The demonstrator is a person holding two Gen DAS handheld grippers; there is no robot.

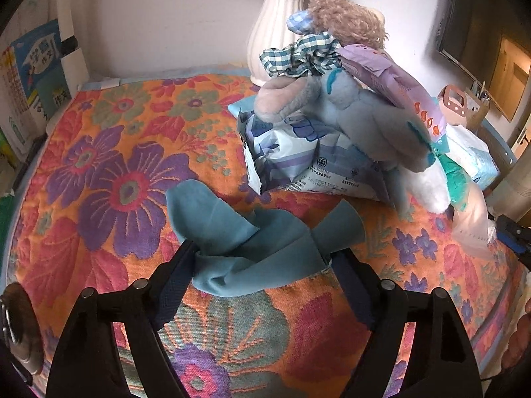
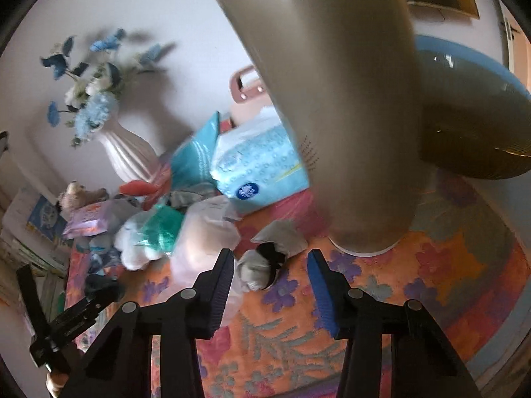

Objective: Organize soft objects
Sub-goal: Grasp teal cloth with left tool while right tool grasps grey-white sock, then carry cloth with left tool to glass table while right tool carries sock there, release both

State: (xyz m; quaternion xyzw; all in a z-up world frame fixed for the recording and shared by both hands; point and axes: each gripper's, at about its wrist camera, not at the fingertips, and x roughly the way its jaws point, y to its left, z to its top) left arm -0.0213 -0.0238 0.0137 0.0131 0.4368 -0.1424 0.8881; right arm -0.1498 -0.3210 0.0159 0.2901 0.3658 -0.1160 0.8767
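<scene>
A crumpled teal cloth lies on the floral tablecloth. My left gripper has it bunched between its two fingers, with both pads against the fabric. In the right wrist view a small grey soft piece with a dark opening lies on the tablecloth between the fingers of my right gripper. A gap shows between it and the blue pad, so the jaws stand open around it. A clear plastic bag touches the left finger.
A pile sits behind the cloth: blue-grey plush, brown curly plush, checked fabric, purple packet, tissue pack. A white vase stands at the wall. A tall beige cylinder rises just beyond the right gripper.
</scene>
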